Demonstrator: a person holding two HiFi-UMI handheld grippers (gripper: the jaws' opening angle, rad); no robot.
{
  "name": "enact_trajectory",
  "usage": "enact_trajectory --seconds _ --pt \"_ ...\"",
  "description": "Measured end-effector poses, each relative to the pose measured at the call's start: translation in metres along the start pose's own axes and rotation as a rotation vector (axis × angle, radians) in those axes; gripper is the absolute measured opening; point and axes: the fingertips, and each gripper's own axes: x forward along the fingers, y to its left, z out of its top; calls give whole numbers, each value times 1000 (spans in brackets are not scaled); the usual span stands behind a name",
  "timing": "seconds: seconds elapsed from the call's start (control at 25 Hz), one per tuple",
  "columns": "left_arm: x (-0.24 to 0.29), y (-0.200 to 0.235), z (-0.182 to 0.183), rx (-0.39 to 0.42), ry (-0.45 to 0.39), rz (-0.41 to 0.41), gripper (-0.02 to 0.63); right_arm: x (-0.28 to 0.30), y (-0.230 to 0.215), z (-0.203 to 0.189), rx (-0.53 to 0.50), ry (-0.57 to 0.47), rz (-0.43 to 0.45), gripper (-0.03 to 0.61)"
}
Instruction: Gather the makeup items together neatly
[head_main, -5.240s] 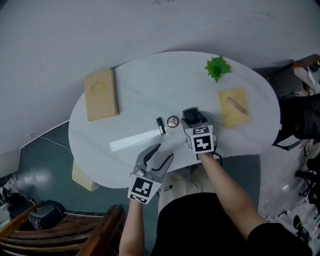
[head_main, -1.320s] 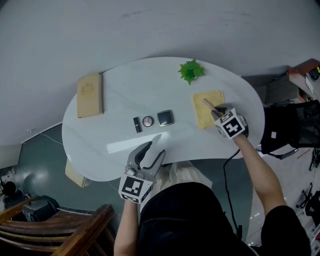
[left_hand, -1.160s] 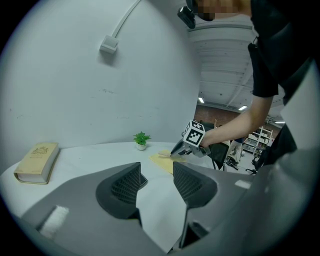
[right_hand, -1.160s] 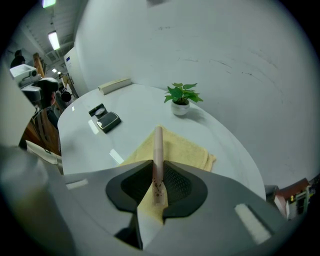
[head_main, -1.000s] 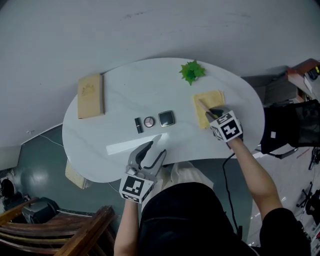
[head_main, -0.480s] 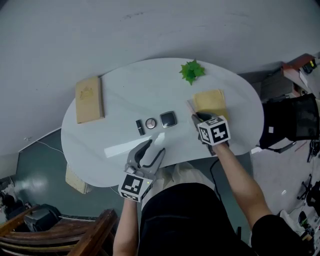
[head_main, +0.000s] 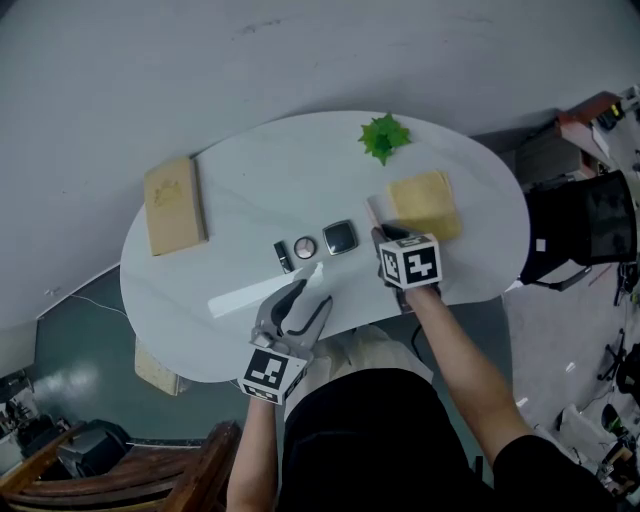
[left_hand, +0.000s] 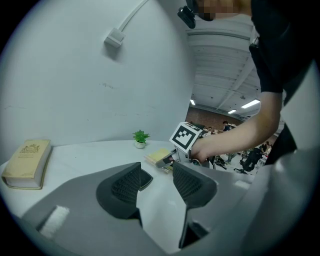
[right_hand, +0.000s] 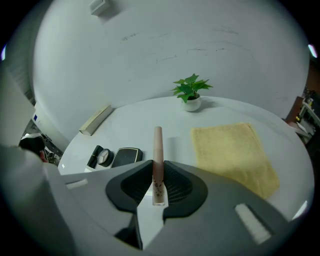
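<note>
Tube (right_hand: 158, 160): slim, pinkish, clamped btwn the pads of R claw (right_hand: 158, 186) at its lower end. Jaws are nearly together w/ only the tube's width btwn them, and most of its length sticks out ahead toward the far side of the table (head_main: 260, 170). In head view R claw (head_main: 385, 235) hangs over the table just right of the compact (head_main: 340, 237) and near the front-left corner of the cloth (head_main: 425, 203). Can't tell if the tube tip touches the top.

Other makeup sits in a short row mid-table: lipstick (head_main: 284, 256), round pot (head_main: 305, 247), compact, left to right, close together. R gripper view shows the same row low left: lipstick (right_hand: 93, 156), pot (right_hand: 103, 156), compact (right_hand: 126, 156), w/ the tube to their right.

L claw (head_main: 300, 305) is at the front edge, just below pot and compact, jaws well apart. Only bare table shows in the gap of L claw (left_hand: 156, 180), nothing held.

Room: bare strip btwn compact and cloth (right_hand: 232, 150), and wide bare top from the row to the far edge. Book (head_main: 173, 203) lies at the left edge, well apart. Plant (head_main: 384, 136) stands at the far rim, beyond the cloth. The front edge is close to the row.

Hidden: in head view the marker cube covers R jaws and most of the tube, so only a pale end (head_main: 371, 208) shows. In L gripper view the jaws block the row. Book (left_hand: 27, 163), plant (left_hand: 140, 138) and cloth (left_hand: 157, 156) are plain there.
</note>
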Motion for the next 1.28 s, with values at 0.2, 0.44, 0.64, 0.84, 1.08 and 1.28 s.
enact_trajectory --seconds 0.2,0.44,0.64,0.84,1.08,1.28 --pt "-3 7 -4 -1 11 -13 195 12 3 0 37 -5 -45 75" --pt "-10 15 -10 -7 22 -13 195 21 2 -1 53 -3 -81 75" --pt "-11 20 -11 -12 23 -16 195 26 3 -3 38 2 -92 77" --pt "-11 21 -11 -18 24 -16 195 29 2 -5 35 2 -116 76" --pt "-11 24 -11 -14 22 -13 195 32 1 -6 38 3 -128 76" --pt "-12 22 -13 -14 23 -12 195 32 2 -3 23 -2 -127 77"
